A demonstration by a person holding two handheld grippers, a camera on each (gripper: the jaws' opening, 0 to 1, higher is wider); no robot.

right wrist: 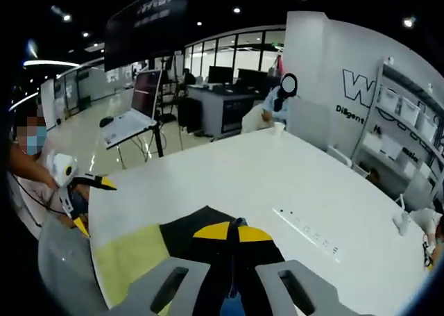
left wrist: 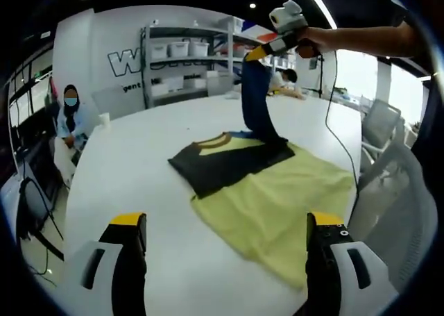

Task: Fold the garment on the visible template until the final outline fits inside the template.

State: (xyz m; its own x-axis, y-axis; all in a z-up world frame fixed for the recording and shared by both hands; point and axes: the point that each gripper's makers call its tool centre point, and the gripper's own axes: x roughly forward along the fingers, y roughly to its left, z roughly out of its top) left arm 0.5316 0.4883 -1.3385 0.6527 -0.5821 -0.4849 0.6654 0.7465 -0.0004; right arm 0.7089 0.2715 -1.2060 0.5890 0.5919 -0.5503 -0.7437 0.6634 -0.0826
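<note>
A dark garment (left wrist: 222,162) with a yellow-trimmed neckline lies partly on a yellow template sheet (left wrist: 284,205) on the white table (left wrist: 132,170). One part of the garment (left wrist: 255,94) hangs lifted well above the table, with my right gripper (left wrist: 267,50) shut on its top end. In the right gripper view the yellow-tipped jaws of my right gripper (right wrist: 232,233) are pressed together on dark cloth (right wrist: 184,236), with the template (right wrist: 128,260) below to the left. My left gripper (left wrist: 227,220) stands open near the template's near edge, nothing between its jaws. It is also seen at the table's edge as the left gripper (right wrist: 94,205).
A person sits at the table's far left end (left wrist: 69,111) beside a cup (left wrist: 104,119). Shelves with boxes (left wrist: 182,52) stand behind. A cable (left wrist: 340,139) trails over the table at right, near a chair (left wrist: 399,184). A row of sockets (right wrist: 305,231) is set in the tabletop.
</note>
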